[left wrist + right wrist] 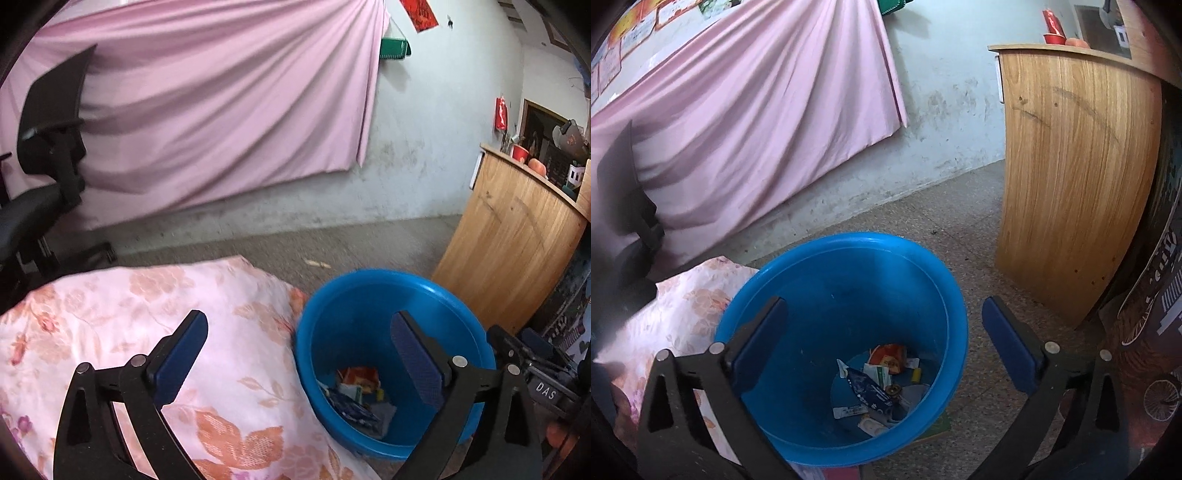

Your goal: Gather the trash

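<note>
1. A pale wall draped with pink cloth (757, 110) backs a speckled floor (960, 229).
2. The round blue plastic bucket (849, 251) beside the floral-covered table (129, 325) holds crumpled wrappers (879, 384).
3. The left gripper (299, 354) and right gripper (882, 343) both hang spread and empty.
4. Judging next: find remaining litter, pinch it squarely, and release directly above the rim.

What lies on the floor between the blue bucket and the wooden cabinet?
Bare speckled floor separates the blue bucket from the wooden cabinet; the right wrist view shows it best.
</note>
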`<state>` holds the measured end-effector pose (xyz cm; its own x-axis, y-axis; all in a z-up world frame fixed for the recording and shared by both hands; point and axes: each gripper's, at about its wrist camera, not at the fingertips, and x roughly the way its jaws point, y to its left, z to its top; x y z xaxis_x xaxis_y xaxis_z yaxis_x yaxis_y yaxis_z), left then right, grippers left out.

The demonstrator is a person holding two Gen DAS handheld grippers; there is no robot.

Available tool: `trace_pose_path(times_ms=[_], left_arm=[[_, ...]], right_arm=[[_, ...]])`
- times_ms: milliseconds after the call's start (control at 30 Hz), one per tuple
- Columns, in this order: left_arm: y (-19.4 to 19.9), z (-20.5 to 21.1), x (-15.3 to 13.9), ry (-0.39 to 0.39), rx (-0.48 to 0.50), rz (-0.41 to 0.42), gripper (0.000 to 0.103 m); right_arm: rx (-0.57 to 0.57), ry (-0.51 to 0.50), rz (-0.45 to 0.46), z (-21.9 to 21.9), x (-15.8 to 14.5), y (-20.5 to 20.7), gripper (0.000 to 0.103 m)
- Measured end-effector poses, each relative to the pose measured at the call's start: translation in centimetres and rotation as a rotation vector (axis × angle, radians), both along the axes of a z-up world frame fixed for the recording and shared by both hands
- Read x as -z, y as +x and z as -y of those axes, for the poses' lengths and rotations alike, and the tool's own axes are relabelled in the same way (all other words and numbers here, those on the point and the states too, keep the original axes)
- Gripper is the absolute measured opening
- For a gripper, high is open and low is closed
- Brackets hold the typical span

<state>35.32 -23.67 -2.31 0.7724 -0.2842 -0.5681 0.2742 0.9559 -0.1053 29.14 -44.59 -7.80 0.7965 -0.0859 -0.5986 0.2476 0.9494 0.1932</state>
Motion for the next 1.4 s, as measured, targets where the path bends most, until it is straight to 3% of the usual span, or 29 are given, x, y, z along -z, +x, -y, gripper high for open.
trace_pose_path(times_ms=[467, 833, 1400], left_arm=[[-2.2, -1.6, -1.4, 0.028, 0.002, 0.114, 0.101], [-5.3, -4.6, -3.0, -0.029, -0.044, 0.163, 0.101], [-12.9, -10.5, -7.4, -0.069, -0.062, 0.207, 0.101]], right_arm=[[-0.028, -0.024, 0.042, -1.3, -1.2, -0.6, 0.103], [-0.051, -0.088, 0.125, -3.6, -4.4, -2.8, 0.103], [-0.038, -0.155, 0.202, -7.8, -10.2, -11.0, 0.103]])
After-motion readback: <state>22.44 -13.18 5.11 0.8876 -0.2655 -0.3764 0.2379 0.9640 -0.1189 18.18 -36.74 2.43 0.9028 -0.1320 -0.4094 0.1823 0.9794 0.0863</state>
